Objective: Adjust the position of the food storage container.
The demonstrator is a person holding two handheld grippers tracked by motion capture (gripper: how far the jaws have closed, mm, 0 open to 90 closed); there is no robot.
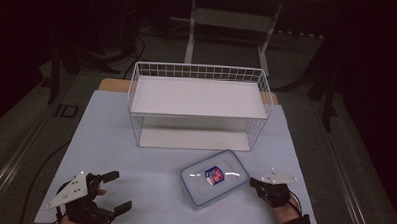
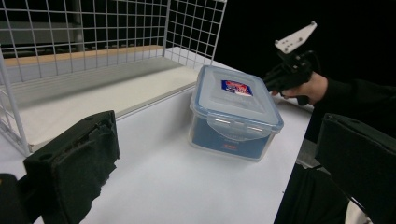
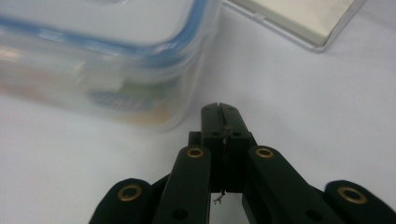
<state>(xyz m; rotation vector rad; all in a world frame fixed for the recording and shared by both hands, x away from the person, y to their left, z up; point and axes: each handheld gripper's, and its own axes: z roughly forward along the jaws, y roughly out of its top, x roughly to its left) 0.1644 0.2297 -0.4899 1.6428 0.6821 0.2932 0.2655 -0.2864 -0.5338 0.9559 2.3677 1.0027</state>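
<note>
Standing at the back of the pale table [image 1: 110,139], a white wire rack [image 1: 199,104] is the biggest thing here. Near the front edge, right of centre, sits a clear plastic container [image 1: 214,177] with a blue-rimmed lid and a red-and-blue label, lying skewed to the edges. By the front right corner a hand holds the right gripper [image 1: 254,183] low and level, jaws pressed together, tips just beside the container's corner. By the front left corner the left gripper [image 1: 117,191] rests, jaws spread, gripping nothing.
</note>
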